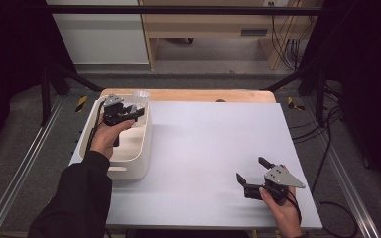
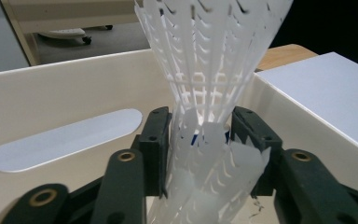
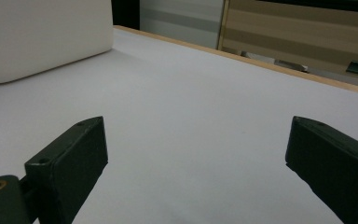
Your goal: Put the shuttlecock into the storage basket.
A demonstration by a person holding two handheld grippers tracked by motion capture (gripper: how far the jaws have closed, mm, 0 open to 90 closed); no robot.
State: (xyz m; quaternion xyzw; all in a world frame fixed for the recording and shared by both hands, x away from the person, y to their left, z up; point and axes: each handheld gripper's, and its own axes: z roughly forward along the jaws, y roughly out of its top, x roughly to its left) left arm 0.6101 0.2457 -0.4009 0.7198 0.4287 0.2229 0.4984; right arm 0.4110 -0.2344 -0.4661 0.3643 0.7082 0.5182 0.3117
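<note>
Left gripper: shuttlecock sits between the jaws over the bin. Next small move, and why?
Probably open wider and lift clear. The left gripper is inside the white bin, its jaws flanking the shuttlecock; whether the pads press is unclear. The right gripper rests open on the table.

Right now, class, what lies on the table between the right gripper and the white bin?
Nothing: in the high view, bare tabletop runs from the right gripper to the bin.

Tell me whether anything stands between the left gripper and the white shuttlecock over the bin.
Nothing visible does. The shuttlecock already sits between the jaws of the left gripper, over the white bin. The pads flank its narrow waist, and whether they press it I cannot tell.
</note>
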